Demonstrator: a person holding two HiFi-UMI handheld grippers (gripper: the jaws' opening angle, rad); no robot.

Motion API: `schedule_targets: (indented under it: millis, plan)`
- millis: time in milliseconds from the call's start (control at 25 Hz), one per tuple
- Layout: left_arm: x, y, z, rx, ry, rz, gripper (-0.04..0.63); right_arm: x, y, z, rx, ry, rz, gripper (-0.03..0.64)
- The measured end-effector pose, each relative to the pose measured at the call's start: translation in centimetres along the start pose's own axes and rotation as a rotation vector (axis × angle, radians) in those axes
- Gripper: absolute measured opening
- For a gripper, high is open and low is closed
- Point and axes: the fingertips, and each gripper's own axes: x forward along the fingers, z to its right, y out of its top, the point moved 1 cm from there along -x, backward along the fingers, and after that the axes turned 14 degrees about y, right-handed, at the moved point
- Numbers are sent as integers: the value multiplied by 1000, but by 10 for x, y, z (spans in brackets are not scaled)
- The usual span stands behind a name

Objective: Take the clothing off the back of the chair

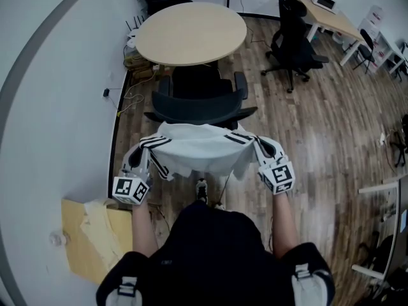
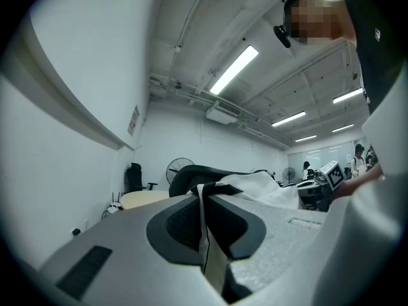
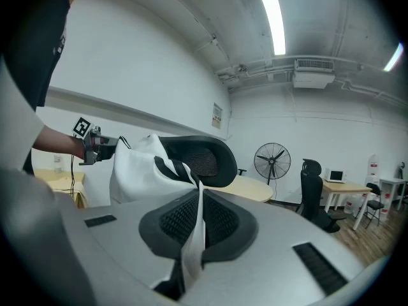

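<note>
A white garment with black stripes (image 1: pixel 201 150) hangs stretched between my two grippers, just in front of the black office chair's backrest (image 1: pixel 201 109). My left gripper (image 1: pixel 141 160) is shut on the garment's left shoulder; white cloth (image 2: pixel 205 234) runs out between its jaws. At the other shoulder my right gripper (image 1: pixel 264 158) is shut on the cloth too, a white fold (image 3: pixel 191 241) pinched between its pads. From the right gripper view the garment (image 3: pixel 137 167) still rests against the chair's backrest (image 3: pixel 204 158). Its lower hem hangs loose above the floor.
A round beige table (image 1: pixel 191 32) stands right behind the chair. The white wall (image 1: pixel 57 94) runs along the left, with cardboard (image 1: pixel 95 234) on the floor by it. Another black chair (image 1: pixel 292 43) and a desk (image 1: pixel 328 14) stand at the back right on the wooden floor.
</note>
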Motion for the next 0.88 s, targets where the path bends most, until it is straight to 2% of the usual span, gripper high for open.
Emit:
schedule_targets:
  millis: [880]
  plan:
    - [-60, -24, 9, 2, 33, -41, 11, -31, -17, -43, -16, 21, -18, 2]
